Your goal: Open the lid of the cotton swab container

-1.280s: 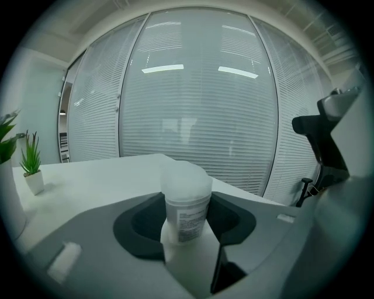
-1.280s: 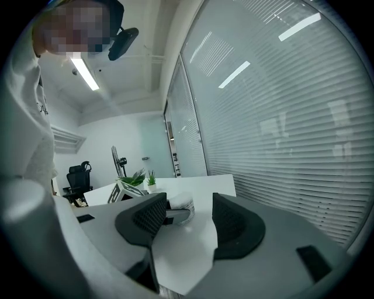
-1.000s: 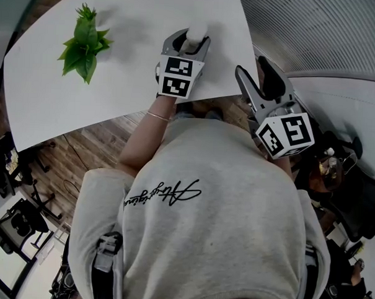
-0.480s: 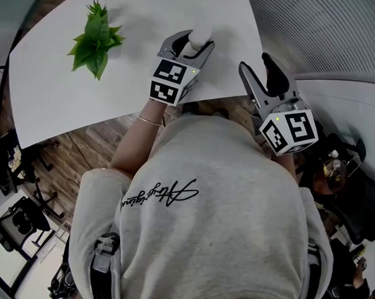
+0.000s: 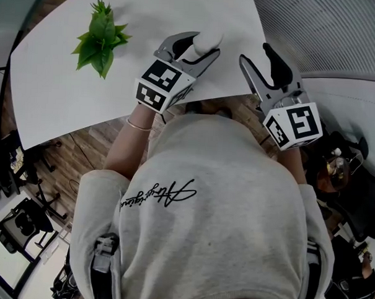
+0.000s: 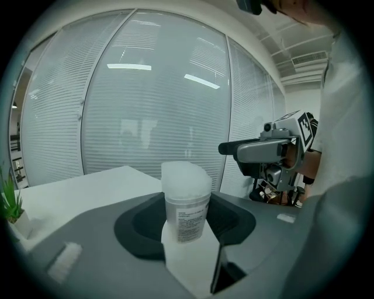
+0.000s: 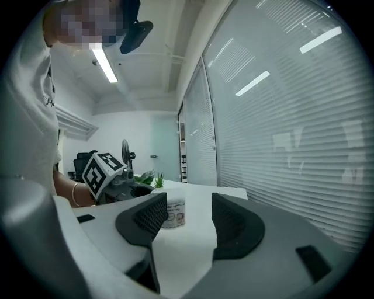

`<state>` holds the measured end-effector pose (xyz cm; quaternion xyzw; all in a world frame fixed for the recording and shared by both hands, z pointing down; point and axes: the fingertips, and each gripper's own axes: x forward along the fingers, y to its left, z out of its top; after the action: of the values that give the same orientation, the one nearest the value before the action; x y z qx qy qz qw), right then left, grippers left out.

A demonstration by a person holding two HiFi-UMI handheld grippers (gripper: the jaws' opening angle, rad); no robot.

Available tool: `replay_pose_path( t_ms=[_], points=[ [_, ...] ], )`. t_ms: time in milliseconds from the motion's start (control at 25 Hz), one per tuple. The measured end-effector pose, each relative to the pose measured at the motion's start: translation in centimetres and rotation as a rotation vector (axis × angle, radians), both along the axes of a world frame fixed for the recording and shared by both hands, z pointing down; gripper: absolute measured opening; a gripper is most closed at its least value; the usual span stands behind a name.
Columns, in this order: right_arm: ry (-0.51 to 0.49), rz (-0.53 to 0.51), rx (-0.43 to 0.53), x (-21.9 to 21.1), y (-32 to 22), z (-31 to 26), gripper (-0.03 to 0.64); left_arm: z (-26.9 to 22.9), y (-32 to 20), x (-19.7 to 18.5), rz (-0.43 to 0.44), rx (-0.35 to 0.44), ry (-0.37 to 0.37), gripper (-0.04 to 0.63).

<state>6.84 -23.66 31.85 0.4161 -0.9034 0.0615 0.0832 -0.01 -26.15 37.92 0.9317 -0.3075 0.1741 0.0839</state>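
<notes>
The cotton swab container [image 5: 206,40] is a small clear tub with a frosted white lid, upright near the white table's [image 5: 66,91] front right part. My left gripper [image 5: 200,46] is shut on its body, and its dark pads flank the labelled container [image 6: 186,205], lid on top. My right gripper [image 5: 257,56] hovers to the right by the table's edge, open, with nothing between its fingers. In the right gripper view the container [image 7: 173,213] shows beyond the right gripper [image 7: 184,219], with the left gripper's marker cube [image 7: 102,169] beside it.
A small green plant [image 5: 102,37] stands at the table's far left. Wooden floor [image 5: 95,142] lies below the near edge. A second white table [image 5: 357,103] and black chairs [image 5: 352,202] are to the right. Window blinds [image 6: 146,105] run behind the table.
The left gripper has shifted slightly right and turned, with the container still in it. The right gripper has edged a little further forward beside the table's corner.
</notes>
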Motion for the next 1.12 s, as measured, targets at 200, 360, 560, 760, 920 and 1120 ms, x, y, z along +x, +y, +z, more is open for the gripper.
replay_pose_path(
  t_ms=[200,360,560,760,920,1120],
  points=[
    [0.077,-0.066,0.084,-0.9,-0.3,-1.2,0.224,-1.7,0.6,0.4,0.084,0.026,0.002,0.195],
    [0.127,-0.114,0.147,-2.0,-0.2,-2.1,0.224,-2.6,1.2,0.8,0.145,0.027,0.014,0.195],
    [0.154,-0.207,0.19,-3.2,0.3,-3.8,0.227,-3.4,3.0,1.7,0.288,0.033,0.002,0.195],
    [0.171,-0.311,0.204,-4.1,1.3,-4.8,0.232,-3.7,3.8,2.0,0.41,0.039,0.007,0.195],
    [0.211,-0.409,0.216,-5.1,2.5,-4.6,0.241,-4.2,4.5,1.9,0.486,0.044,0.015,0.195],
    [0.226,-0.5,0.2,-5.7,3.4,-3.9,0.259,-4.9,6.3,2.1,0.617,0.048,0.009,0.195]
  ],
)
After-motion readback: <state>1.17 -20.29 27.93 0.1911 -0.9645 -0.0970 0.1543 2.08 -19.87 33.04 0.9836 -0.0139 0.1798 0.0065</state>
